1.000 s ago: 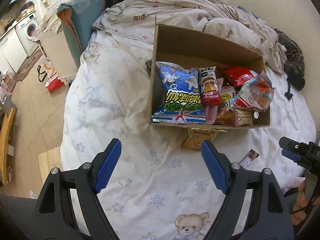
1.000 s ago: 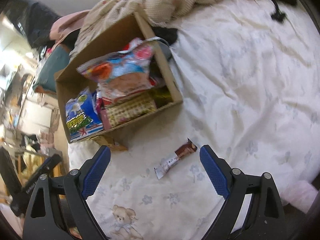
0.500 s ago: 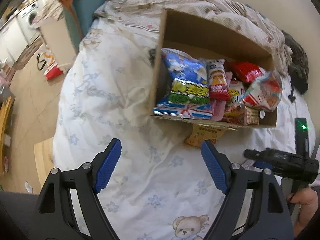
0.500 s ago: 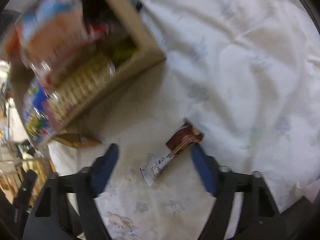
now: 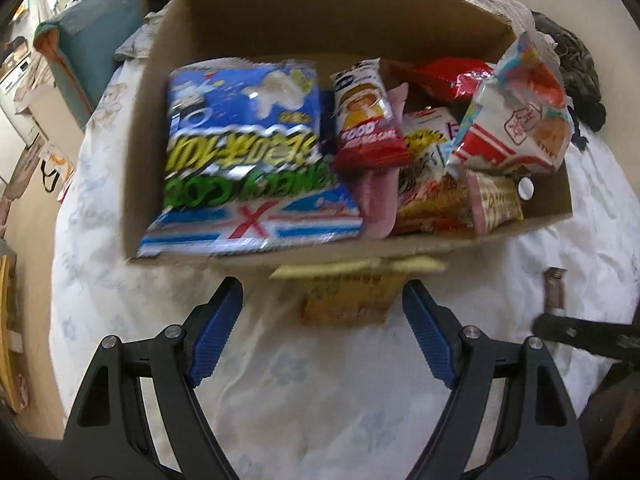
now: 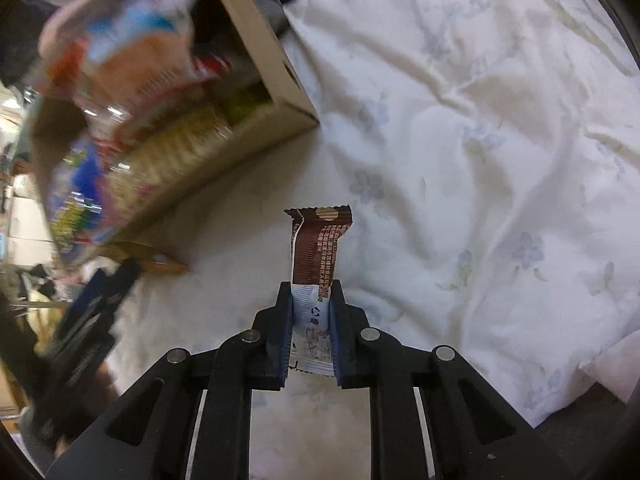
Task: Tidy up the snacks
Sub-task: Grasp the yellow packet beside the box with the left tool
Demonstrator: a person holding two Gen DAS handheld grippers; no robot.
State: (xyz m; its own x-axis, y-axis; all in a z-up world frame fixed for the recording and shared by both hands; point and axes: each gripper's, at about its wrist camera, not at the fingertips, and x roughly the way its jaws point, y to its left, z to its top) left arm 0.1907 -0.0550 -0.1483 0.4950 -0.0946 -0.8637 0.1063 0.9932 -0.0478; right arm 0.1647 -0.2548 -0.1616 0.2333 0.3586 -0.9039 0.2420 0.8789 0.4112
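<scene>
A cardboard box (image 5: 352, 12) full of snack packets lies on the bed, also in the right wrist view as the box (image 6: 288, 92). A yellow-orange packet (image 5: 352, 296) lies on the sheet, half under the box's near edge. My left gripper (image 5: 322, 332) hangs open just in front of that packet, nothing between its blue pads. My right gripper (image 6: 311, 312) is shut on the white end of a brown-and-white snack bar (image 6: 318, 248), which sticks out ahead of the fingers. The bar (image 5: 554, 292) also shows at the right in the left wrist view.
A big blue chip bag (image 5: 244, 152), a red packet (image 5: 448, 76) and a white-and-orange bag (image 5: 516, 120) fill the box. The flowered white bedsheet (image 6: 480, 160) spreads to the right. A rumpled blanket (image 5: 500, 0) lies behind the box, a teal chair (image 5: 96, 44) at the left.
My right gripper came down over the snack bar and closed on its white end. My left gripper moved closer to the box and the yellow-orange packet, staying open.
</scene>
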